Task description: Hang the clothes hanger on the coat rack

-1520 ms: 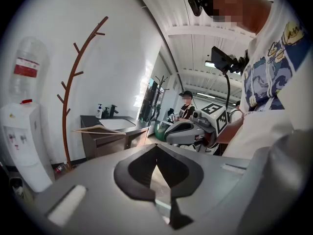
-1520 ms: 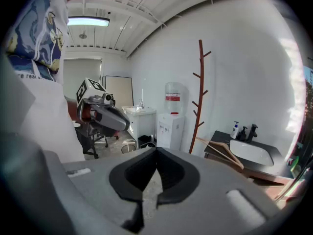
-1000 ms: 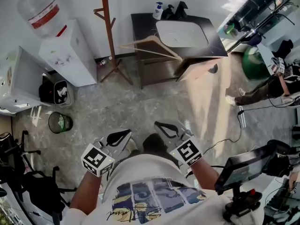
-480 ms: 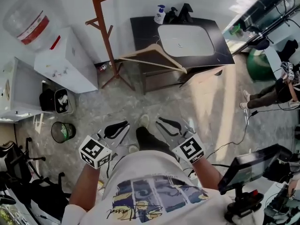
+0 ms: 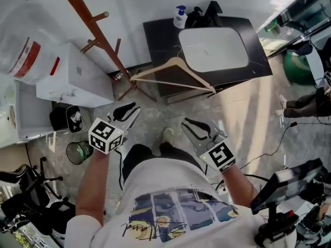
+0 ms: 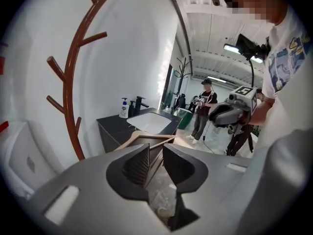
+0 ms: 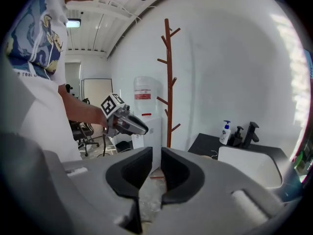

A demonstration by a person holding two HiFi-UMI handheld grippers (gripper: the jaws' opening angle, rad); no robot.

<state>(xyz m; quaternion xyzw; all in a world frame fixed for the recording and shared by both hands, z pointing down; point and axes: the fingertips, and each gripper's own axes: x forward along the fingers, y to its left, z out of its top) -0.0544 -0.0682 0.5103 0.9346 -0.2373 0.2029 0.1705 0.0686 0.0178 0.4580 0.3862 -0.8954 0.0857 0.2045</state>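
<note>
Two grippers were counted, left gripper [image 5: 133, 110] and right gripper [image 5: 189, 125]; one hanger [image 5: 176, 62]; one coat rack [image 5: 98, 35] at eleven o'clock.

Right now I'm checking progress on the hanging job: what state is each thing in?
clothes hanger: lying on the front edge of the counter, not hung.
coat rack: standing, pegs bare.
left tongs: open, empty, jaws have just been opening.
right tongs: open, empty.
soap bottle: upright at the counter's back.
</note>
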